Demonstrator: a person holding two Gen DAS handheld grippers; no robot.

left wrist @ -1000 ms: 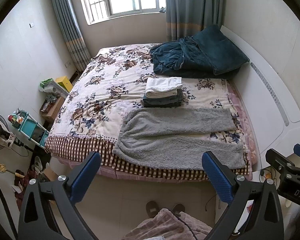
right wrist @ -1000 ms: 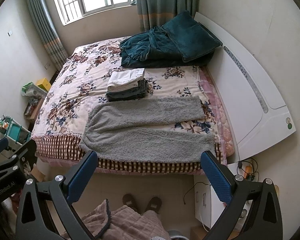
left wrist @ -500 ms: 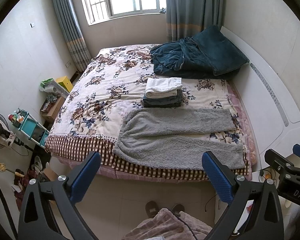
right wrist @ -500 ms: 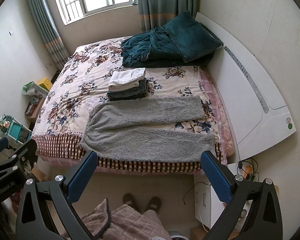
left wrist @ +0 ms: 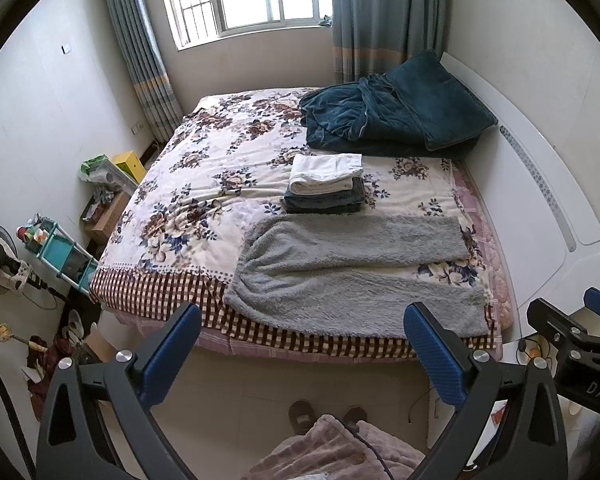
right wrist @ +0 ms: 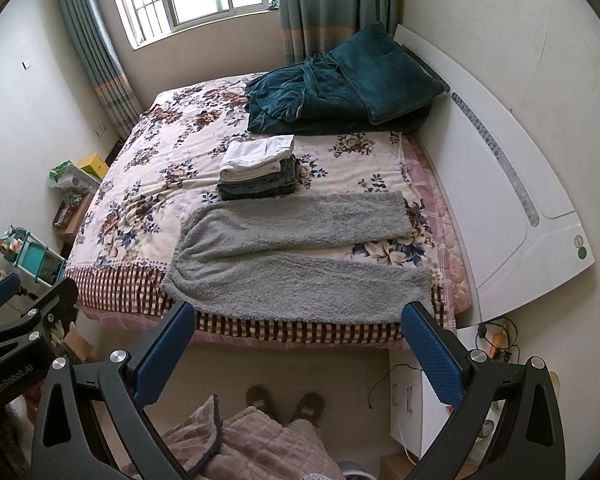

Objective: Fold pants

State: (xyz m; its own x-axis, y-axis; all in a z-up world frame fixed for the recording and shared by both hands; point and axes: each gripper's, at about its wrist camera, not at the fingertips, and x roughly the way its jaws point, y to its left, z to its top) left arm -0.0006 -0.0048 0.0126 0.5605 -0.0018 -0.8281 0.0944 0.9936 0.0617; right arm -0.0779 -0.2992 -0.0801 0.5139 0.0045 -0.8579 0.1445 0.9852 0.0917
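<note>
Grey fleece pants [left wrist: 340, 272] lie flat near the front edge of the floral bed [left wrist: 204, 184], waist to the left, both legs running right and spread apart. They also show in the right wrist view [right wrist: 296, 256]. My left gripper [left wrist: 300, 344] is open and empty, held above the floor in front of the bed. My right gripper [right wrist: 296, 344] is open and empty, beside it on the right. Neither touches the pants.
A stack of folded clothes [left wrist: 324, 184] sits just behind the pants. A dark teal blanket [left wrist: 392, 116] lies by the white headboard [left wrist: 540, 208]. A shelf cart [left wrist: 60, 252] and clutter stand left. A white nightstand [right wrist: 412, 408] stands right. My slippered feet [right wrist: 284, 400] are on the floor.
</note>
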